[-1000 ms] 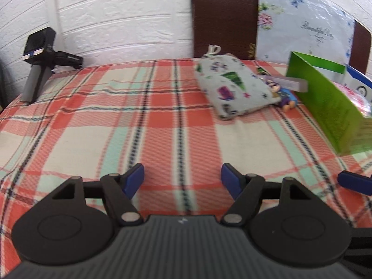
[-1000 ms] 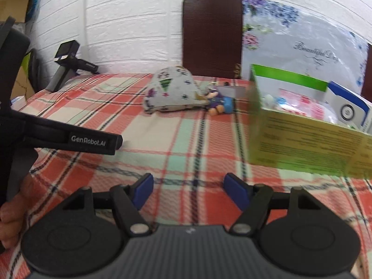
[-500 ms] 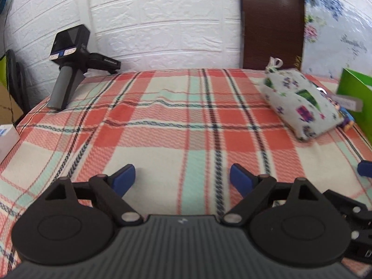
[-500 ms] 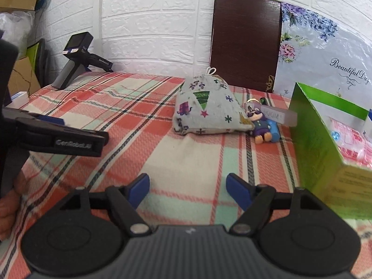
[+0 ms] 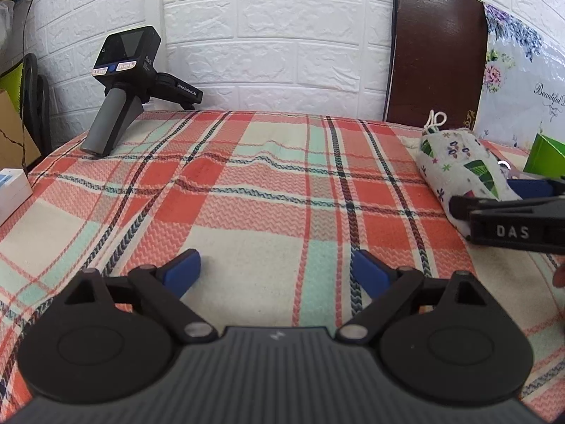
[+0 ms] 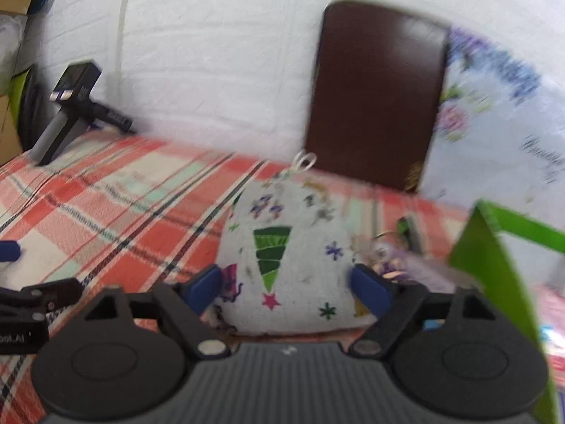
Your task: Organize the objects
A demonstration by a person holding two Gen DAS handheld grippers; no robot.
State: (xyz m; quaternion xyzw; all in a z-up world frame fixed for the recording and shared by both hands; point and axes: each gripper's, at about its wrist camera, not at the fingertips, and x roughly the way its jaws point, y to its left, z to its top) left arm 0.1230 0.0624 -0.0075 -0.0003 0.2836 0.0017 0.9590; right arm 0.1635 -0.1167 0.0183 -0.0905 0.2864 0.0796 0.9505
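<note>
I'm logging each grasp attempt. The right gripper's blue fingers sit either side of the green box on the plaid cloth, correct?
Not quite. In the right wrist view the right gripper has its blue fingers either side of the printed drawstring pouch, not the green box, which stands off to the right. The jaws have just been closing. The pouch does lie on the plaid cloth.

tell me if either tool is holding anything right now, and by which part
Nothing is clearly held. The left tool is open over bare cloth. The right tool, just closing, has the printed pouch between its pads at the near, wide end, but the blurred picture doesn't show a firm grip.
</note>
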